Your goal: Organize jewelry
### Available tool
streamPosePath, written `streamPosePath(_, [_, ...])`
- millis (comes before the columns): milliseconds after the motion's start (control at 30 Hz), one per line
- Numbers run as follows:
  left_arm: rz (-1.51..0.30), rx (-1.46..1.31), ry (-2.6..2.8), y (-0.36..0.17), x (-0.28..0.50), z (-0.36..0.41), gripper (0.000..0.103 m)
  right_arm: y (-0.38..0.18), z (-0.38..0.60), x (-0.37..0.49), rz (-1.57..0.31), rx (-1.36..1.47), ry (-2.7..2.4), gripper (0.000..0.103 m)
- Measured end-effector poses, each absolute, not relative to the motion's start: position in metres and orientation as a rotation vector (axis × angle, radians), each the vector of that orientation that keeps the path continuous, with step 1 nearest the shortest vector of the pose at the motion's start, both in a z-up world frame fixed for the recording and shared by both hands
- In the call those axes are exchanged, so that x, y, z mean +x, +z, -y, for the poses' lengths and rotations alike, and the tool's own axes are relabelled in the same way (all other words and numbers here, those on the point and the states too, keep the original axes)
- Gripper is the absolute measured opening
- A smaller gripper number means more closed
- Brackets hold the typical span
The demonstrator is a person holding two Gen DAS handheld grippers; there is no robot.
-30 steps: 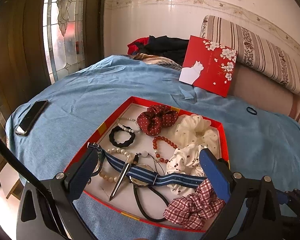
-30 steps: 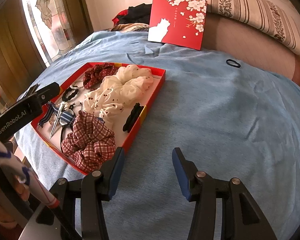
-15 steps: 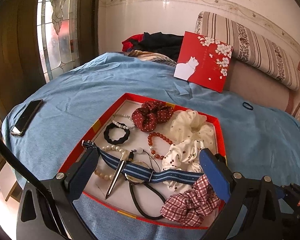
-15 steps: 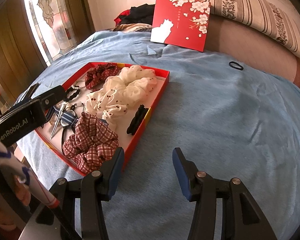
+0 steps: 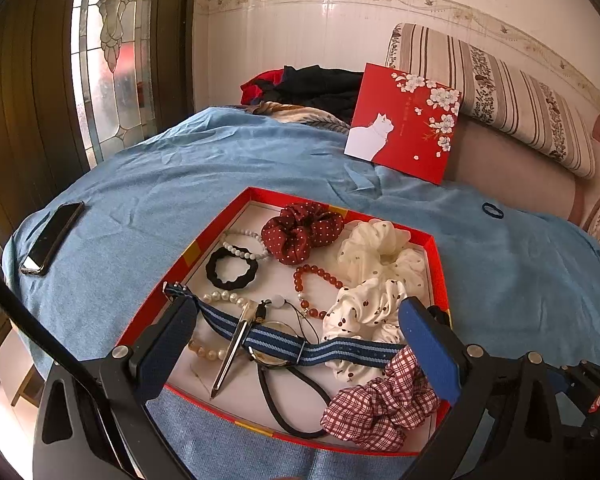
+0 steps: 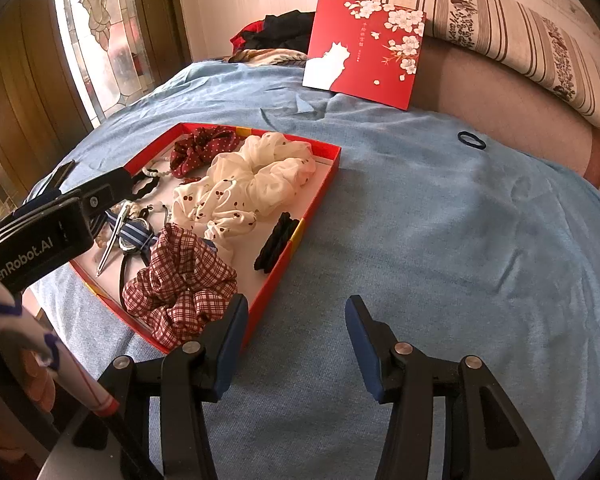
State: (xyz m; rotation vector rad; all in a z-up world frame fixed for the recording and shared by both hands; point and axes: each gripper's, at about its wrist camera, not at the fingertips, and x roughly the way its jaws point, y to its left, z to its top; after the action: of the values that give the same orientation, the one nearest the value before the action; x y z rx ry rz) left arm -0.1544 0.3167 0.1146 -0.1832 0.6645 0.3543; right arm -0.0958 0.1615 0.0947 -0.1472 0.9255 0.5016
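A red tray on the blue blanket holds a polka-dot scrunchie, white scrunchies, a plaid scrunchie, a red bead bracelet, pearls, a striped-strap watch and a pen. My left gripper hovers open over the tray's near end, its fingers on either side of the watch strap and touching nothing. My right gripper stands open above bare blanket, just right of the tray's near corner. A blue hair tie lies alone on the blanket.
A phone lies at the blanket's left edge. A red card with a white cat leans against a striped pillow at the back, beside a pile of clothes. Open blanket stretches right of the tray.
Both views have drifted only slightly. Nothing in the tray has moved, and both grippers keep the same gap.
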Motion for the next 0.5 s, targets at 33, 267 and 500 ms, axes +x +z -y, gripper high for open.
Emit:
streamPosePath(33, [-0.666, -0.183, 0.354, 0.1147, -0.1544, -0.3167, 0.101, 0.0949, -0.1616, -0.0959, -0.924, -0.148, 0.501, 0.055])
streamPosePath(267, [-0.667, -0.192, 0.353, 0.1149, -0.1550, -0.3194, 0.101, 0.0949, -0.1633, -0.0958, -0.920, -0.148, 0.496, 0.057])
streamPosePath(500, [-0.669, -0.199, 0.353, 0.1135, -0.1554, -0.3222, 0.101, 0.0950, -0.1632, -0.0955, -0.920, -0.149, 0.498, 0.057])
